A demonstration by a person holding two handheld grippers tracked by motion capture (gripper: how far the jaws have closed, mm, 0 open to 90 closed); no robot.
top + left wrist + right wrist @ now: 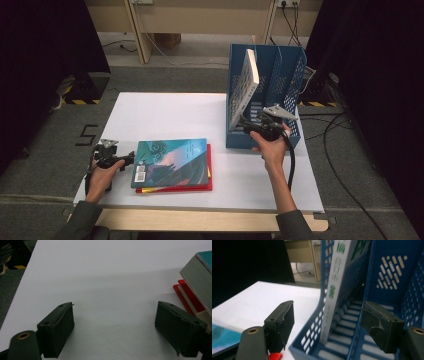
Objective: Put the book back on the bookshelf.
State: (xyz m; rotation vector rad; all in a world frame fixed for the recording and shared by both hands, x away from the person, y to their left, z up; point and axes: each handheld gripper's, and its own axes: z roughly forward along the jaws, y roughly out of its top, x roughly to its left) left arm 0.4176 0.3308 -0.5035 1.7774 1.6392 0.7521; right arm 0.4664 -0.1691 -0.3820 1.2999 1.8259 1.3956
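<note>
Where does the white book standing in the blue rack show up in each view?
High view: the white book with green print leans in the leftmost slot of the blue perforated plastic file rack, upper right of centre.
Left gripper view: not in it.
Right gripper view: upright at centre, between the open right tool's jaws.
Shared landmark: the white tabletop.

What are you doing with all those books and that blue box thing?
A person is putting books into a blue file rack. One white book already stands in its left slot, leaning. The right tongs are open around that book's spine and not squeezing it. The left tongs wait open on the white table, beside a teal book lying on a red book.
</note>
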